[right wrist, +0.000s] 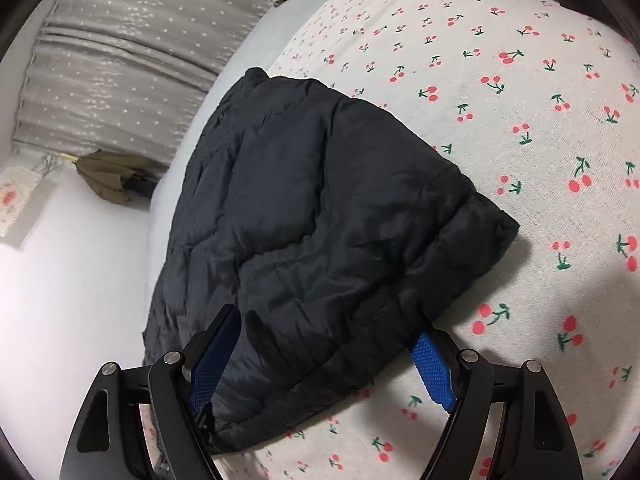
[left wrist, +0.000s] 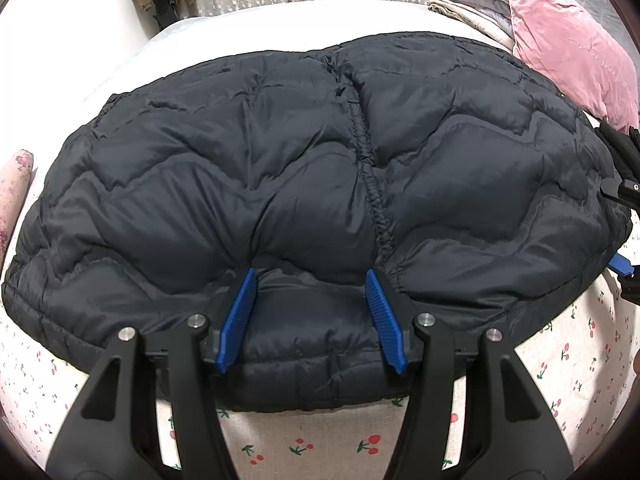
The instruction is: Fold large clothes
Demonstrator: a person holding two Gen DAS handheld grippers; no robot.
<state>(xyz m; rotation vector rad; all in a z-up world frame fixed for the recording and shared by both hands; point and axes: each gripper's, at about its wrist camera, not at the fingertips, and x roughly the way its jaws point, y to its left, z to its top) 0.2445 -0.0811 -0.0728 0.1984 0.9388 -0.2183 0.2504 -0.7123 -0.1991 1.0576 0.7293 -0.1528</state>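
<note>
A large black quilted puffer jacket (left wrist: 312,168) lies spread on the cherry-print bed sheet (left wrist: 304,440); it also shows in the right wrist view (right wrist: 320,216). My left gripper (left wrist: 312,284) is open, its blue pads (left wrist: 240,316) pressed on either side of a bulge at the jacket's near edge. My right gripper (right wrist: 324,336) is open, straddling the jacket's near end, one blue pad (right wrist: 434,368) beside the fabric and the other half hidden against it. The right gripper shows at the far right edge of the left wrist view (left wrist: 620,184).
A pink velvet pillow (left wrist: 568,44) and folded bedding (left wrist: 468,12) sit at the head of the bed. A grey starred curtain (right wrist: 120,60) hangs behind. An olive garment (right wrist: 112,178) hangs by the white wall. The cherry sheet (right wrist: 500,100) extends beside the jacket.
</note>
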